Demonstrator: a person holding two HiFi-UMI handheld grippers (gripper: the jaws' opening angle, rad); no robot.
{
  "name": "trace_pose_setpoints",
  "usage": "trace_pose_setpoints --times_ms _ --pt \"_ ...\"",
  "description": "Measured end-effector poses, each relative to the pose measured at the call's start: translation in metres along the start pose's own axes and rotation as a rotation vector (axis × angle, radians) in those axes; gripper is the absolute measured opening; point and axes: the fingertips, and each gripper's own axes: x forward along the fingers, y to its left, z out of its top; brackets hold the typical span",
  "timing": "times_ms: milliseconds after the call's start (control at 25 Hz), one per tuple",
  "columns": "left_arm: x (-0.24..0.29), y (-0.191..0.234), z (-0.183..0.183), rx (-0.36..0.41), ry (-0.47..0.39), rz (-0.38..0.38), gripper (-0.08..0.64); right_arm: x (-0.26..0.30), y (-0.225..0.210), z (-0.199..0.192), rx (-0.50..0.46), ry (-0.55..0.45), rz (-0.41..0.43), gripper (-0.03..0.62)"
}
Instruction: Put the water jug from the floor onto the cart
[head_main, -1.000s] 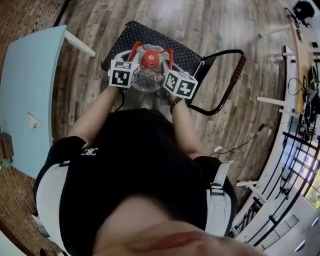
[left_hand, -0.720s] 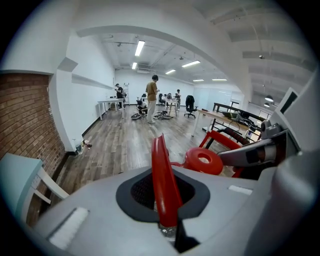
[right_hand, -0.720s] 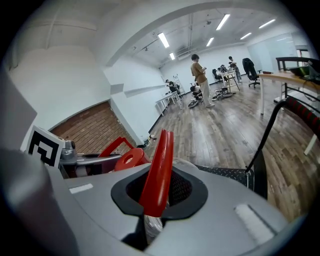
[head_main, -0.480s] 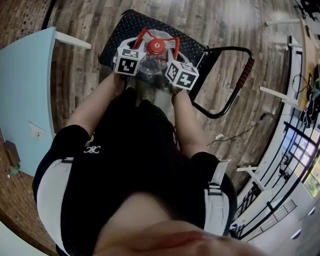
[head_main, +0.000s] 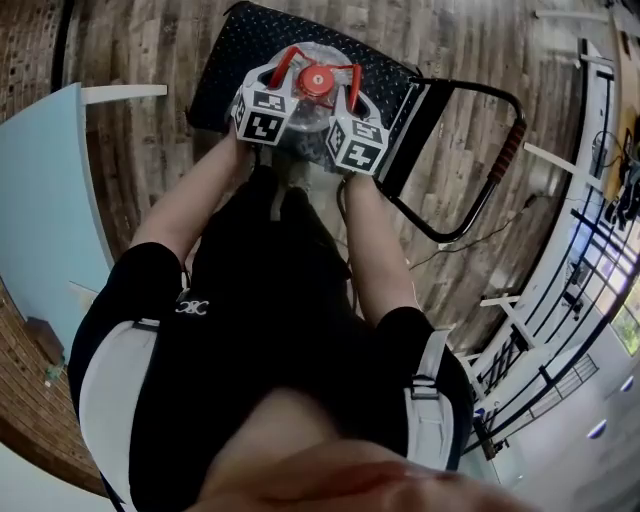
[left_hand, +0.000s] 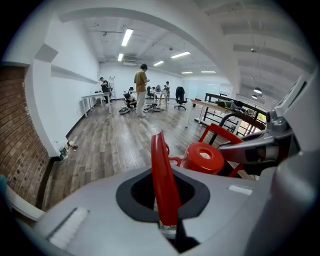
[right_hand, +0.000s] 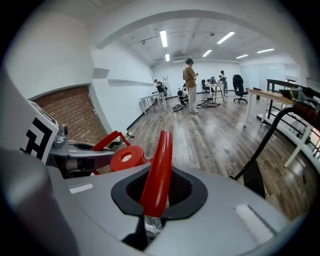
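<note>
The clear water jug (head_main: 312, 120) with a red cap (head_main: 317, 82) hangs over the black deck of the cart (head_main: 232, 55). Each of my grippers grips one of its red side handles. My left gripper (head_main: 276, 78) is shut on the left handle (left_hand: 164, 185), which stands as a red strip between its jaws. My right gripper (head_main: 350, 88) is shut on the right handle (right_hand: 157, 172). The cap (left_hand: 202, 157) shows between the two in the left gripper view, and the cap (right_hand: 124, 158) in the right gripper view. The jug's base is hidden, so I cannot tell whether it rests on the deck.
The cart's folded push handle (head_main: 488, 165) with a red grip lies to the right. A pale blue table (head_main: 40, 200) stands at the left. White table legs (head_main: 555, 160) and a floor cable (head_main: 440, 255) lie right. Several people (left_hand: 141, 90) stand far down the room.
Both grippers carried the jug forward and down, from the cart's near edge to over the middle of its deck. Both grips stay the same.
</note>
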Motion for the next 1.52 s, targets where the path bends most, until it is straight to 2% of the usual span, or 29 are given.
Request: trace_pose_setpoints --times_ms 240,480,680,880,1040,1280,1520 --pt "0.023 0.019 -0.020 -0.044 0.037 -0.026 0.020 0.025 -0.002 -0.012 0.000 0.028 -0.041 0.046" --pt "0.041 0.030 -0.039 -0.055 0.071 -0.044 0.040 0.049 0.000 -0.024 -0.038 0.076 -0.046 0.048" --pt "0.048 0.029 -0.064 -0.078 0.136 -0.057 0.063 0.061 0.000 -0.049 -0.056 0.152 -0.027 0.055" --pt "0.045 0.021 -0.092 -0.078 0.195 -0.073 0.089 0.062 -0.001 -0.077 -0.052 0.223 -0.034 0.057" --pt "0.042 0.014 -0.109 -0.071 0.212 -0.077 0.091 0.056 -0.003 -0.092 -0.044 0.228 -0.043 0.049" --pt "0.040 0.011 -0.118 -0.049 0.200 -0.063 0.092 0.052 -0.005 -0.097 -0.054 0.214 -0.048 0.049" --pt "0.036 0.004 -0.129 -0.029 0.239 -0.081 0.128 0.048 -0.017 -0.112 -0.027 0.264 -0.079 0.054"
